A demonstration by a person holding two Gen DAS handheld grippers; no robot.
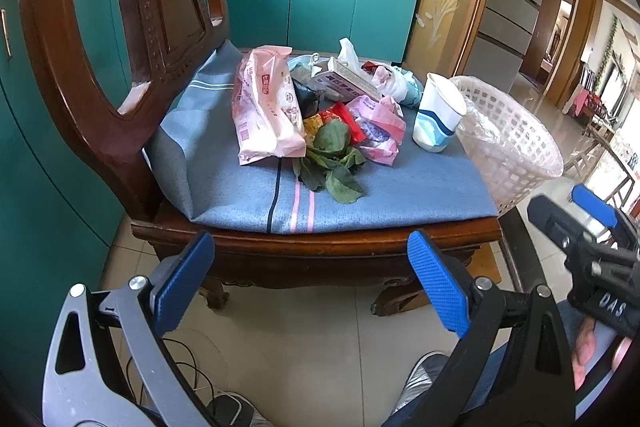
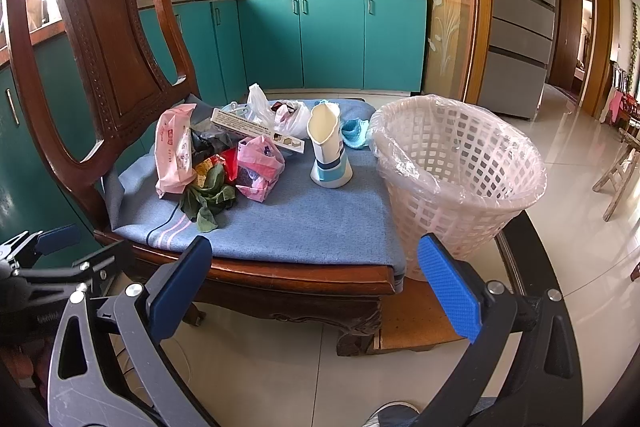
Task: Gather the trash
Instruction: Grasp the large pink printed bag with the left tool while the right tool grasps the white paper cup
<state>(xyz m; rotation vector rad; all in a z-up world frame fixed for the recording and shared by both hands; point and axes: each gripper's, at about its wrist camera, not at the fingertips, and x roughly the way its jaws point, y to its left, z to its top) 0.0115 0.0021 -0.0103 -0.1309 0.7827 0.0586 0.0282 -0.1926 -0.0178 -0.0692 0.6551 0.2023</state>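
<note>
Beside chair [image 2: 100,27]: lined basket [image 2: 460,167]; cup [image 2: 330,151] fronting trash pile [image 2: 224,155].

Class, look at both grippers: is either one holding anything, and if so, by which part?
Nothing is held. The left gripper and right gripper are both open, short of the trash on the chair.

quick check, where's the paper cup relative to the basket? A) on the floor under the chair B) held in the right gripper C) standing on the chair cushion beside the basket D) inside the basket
C: the paper cup stands upright, rim squashed, on the blue chair cushion, just left of the lined white basket; the right gripper is open and holds nothing.
</note>
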